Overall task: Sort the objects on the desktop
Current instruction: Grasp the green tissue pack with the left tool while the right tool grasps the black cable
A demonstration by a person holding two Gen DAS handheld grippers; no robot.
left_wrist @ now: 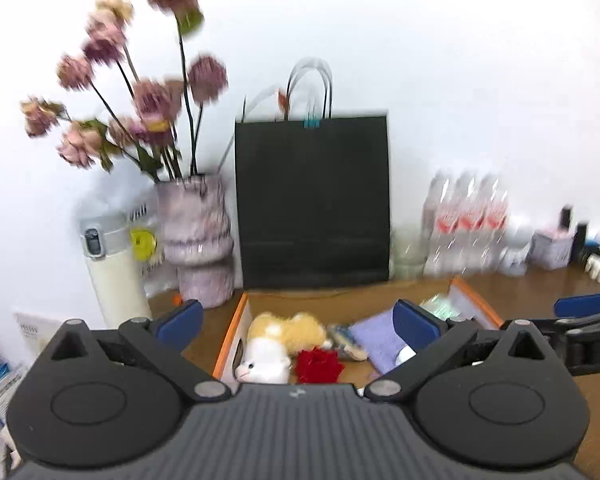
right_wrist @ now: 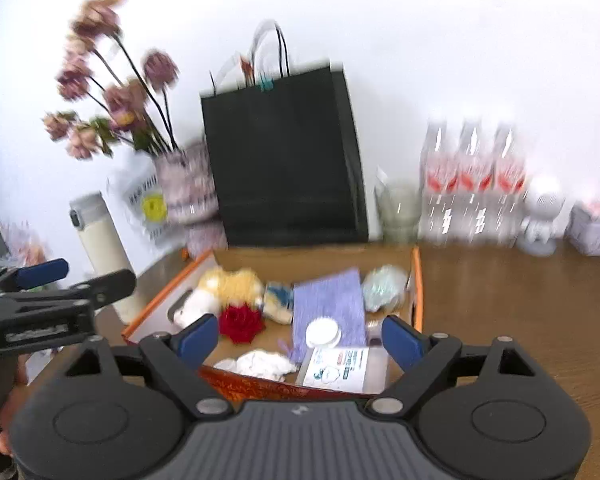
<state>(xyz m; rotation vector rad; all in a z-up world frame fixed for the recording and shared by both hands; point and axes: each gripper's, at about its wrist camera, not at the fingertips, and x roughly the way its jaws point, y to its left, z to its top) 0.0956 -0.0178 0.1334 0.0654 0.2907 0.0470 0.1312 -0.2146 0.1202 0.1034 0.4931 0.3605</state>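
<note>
right wrist view shows the orange box (right_wrist: pixel 417 280) near the counter's back edge already holding a plush toy (right_wrist: pixel 228 284), red rose (right_wrist: pixel 242 322) and purple cloth (right_wrist: pixel 328 300), both the left gripper (left_wrist: pixel 298 320) and right gripper (right_wrist: pixel 300 338) spread empty, sorting seemingly near done.

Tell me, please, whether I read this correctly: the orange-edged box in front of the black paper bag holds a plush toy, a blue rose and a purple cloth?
Nearly. The rose is red, not blue, as the right wrist view shows. The rest stands: the orange-edged box sits in front of the black paper bag and holds the plush toy and the purple cloth.
</note>
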